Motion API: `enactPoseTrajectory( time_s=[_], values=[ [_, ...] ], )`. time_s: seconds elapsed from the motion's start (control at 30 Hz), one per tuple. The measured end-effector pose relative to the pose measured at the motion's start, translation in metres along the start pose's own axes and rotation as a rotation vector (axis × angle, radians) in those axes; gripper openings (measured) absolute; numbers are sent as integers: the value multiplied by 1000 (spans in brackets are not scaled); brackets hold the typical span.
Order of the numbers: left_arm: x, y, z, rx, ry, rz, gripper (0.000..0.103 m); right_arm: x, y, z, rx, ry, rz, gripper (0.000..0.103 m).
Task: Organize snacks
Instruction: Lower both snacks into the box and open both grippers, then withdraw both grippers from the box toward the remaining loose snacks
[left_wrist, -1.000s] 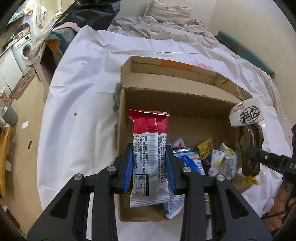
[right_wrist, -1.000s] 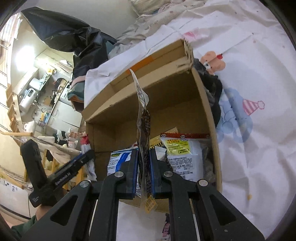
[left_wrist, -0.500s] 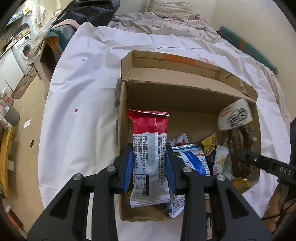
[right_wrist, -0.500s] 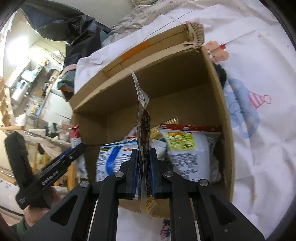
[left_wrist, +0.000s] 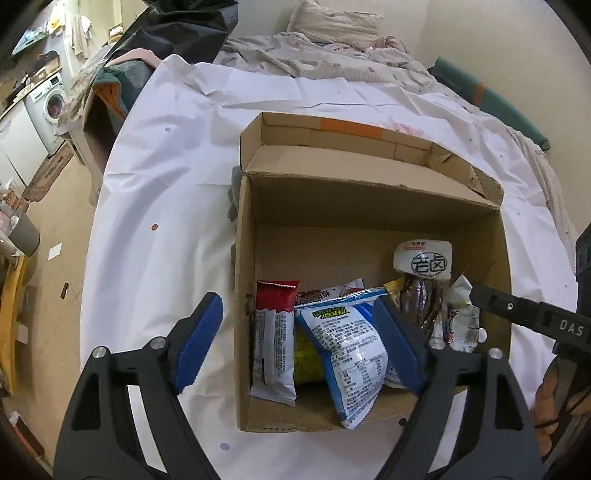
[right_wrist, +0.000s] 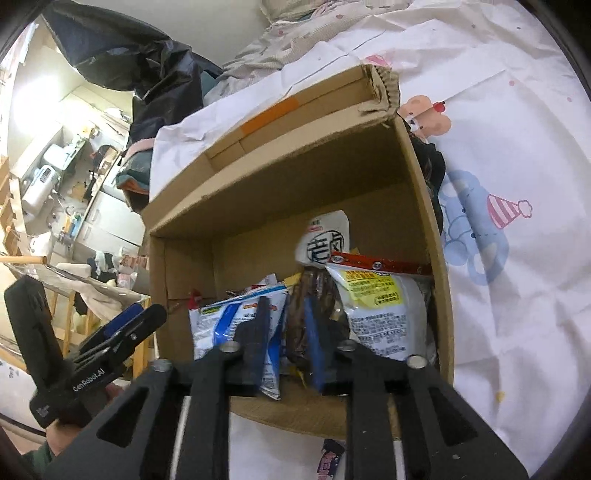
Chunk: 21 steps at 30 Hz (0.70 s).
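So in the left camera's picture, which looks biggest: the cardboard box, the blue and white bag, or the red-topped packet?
1. cardboard box, by far.
2. blue and white bag.
3. red-topped packet.
The bag lies nearer the camera, so its lead over the packet is unsure.

Work surface: a bed covered by a creased white sheet (left_wrist: 192, 155), printed with cartoon figures on its right part. A rumpled floral quilt (left_wrist: 314, 55) and a pillow (left_wrist: 332, 22) lie at the far end against a cream wall (left_wrist: 480, 33). A black plastic bag (right_wrist: 122, 48) is heaped at the far left. Beige floor (left_wrist: 48, 229) left of the bed. A front-loading washing machine (left_wrist: 51, 103) stands beyond, beside cluttered shelving
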<state>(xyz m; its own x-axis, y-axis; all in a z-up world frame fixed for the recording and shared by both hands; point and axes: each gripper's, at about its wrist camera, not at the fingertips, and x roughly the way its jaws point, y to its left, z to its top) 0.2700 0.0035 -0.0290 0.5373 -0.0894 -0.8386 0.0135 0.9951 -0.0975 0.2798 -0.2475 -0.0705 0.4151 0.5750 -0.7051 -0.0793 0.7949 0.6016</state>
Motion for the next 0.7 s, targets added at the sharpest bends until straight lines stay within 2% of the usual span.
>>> enactPoseTrajectory(
  time_s=[0.03, 0.1, 0.17, 0.27, 0.37, 0.53, 0.7],
  values=[
    [-1, 1, 0, -2, -2, -3, 81, -1, 1, 1, -5, -6, 1, 35],
    [-1, 2, 0, -7, -4, 0, 81, -4, 3, 0, -18, -21, 1, 47],
    [-2, 2, 0, -9, -8, 3, 81, -5, 5, 1, -24, -33, 2, 64],
    [0, 5, -2, -23, 12, -4, 81, -5, 7, 2, -47, -37, -25, 71],
    [-2, 8, -3, -41, 8, -5, 81, -5, 7, 4, -38, -42, -42, 83],
    [-17, 12, -8, -36, -34, 9, 81, -11, 9, 0, -53, -58, -58, 87],
    [-40, 27, -13, -104, -64, 2, 81, -25, 7, -7, -26, -81, -62, 87]
  ],
)
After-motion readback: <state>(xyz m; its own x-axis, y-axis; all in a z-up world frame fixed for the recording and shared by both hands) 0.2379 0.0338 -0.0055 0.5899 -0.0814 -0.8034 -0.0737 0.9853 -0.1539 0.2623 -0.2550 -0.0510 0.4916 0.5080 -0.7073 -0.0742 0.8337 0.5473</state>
